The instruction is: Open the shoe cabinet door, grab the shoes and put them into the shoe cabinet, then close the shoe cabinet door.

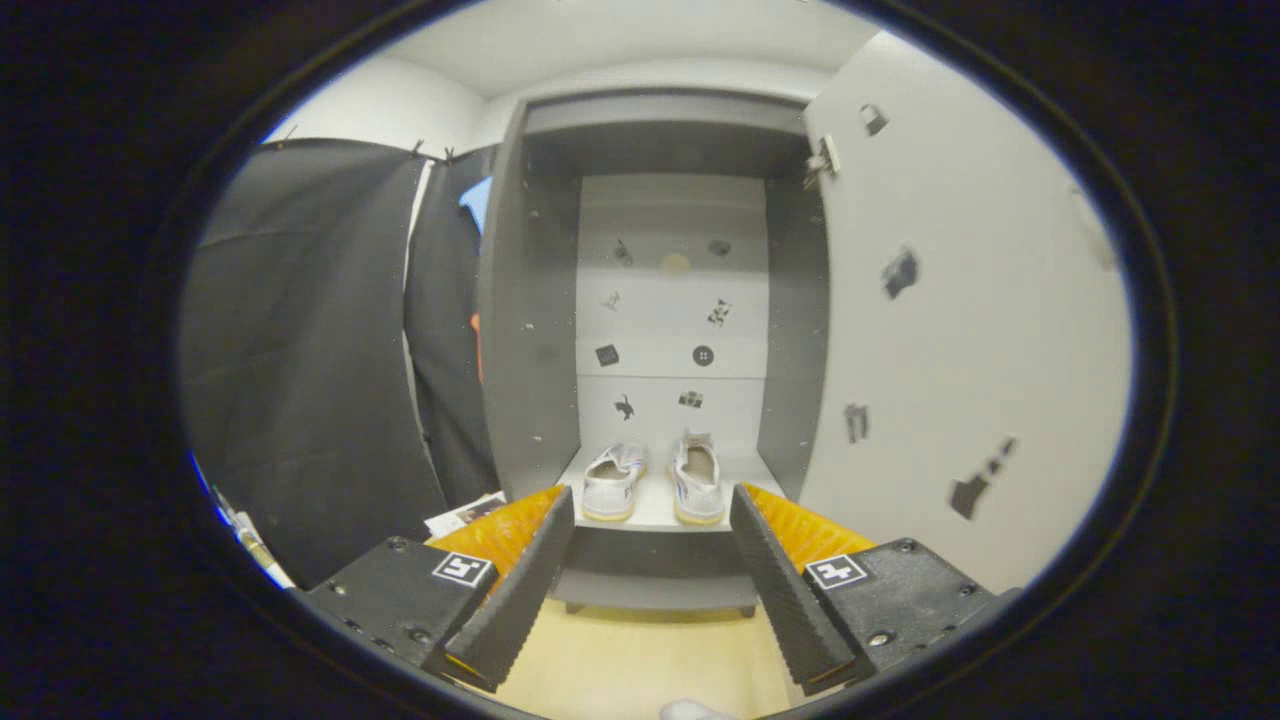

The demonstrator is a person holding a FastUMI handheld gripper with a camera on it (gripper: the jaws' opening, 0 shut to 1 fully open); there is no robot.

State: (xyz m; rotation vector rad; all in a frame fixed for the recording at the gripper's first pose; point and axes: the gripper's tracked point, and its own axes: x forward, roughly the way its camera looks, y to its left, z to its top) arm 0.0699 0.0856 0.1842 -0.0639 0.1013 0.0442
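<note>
The shoe cabinet (530, 330) stands straight ahead with its door (960, 300) swung wide open to the right. Two white shoes sit side by side on its bottom shelf (655, 512), heels toward me: the left shoe (612, 481) and the right shoe (697, 478). My gripper (652, 515) is open, with nothing between its fingers. It is held back from the cabinet, above the floor, and the shoes lie beyond the fingertips. Small dark stickers dot the cabinet's back panel and the inside of the door.
Black cloth (300, 350) hangs left of the cabinet. Some papers (462, 512) lie on the floor at its foot. Pale wooden floor (640, 660) stretches between me and the cabinet. A small white object (688, 711) shows at the very bottom, below the fingers.
</note>
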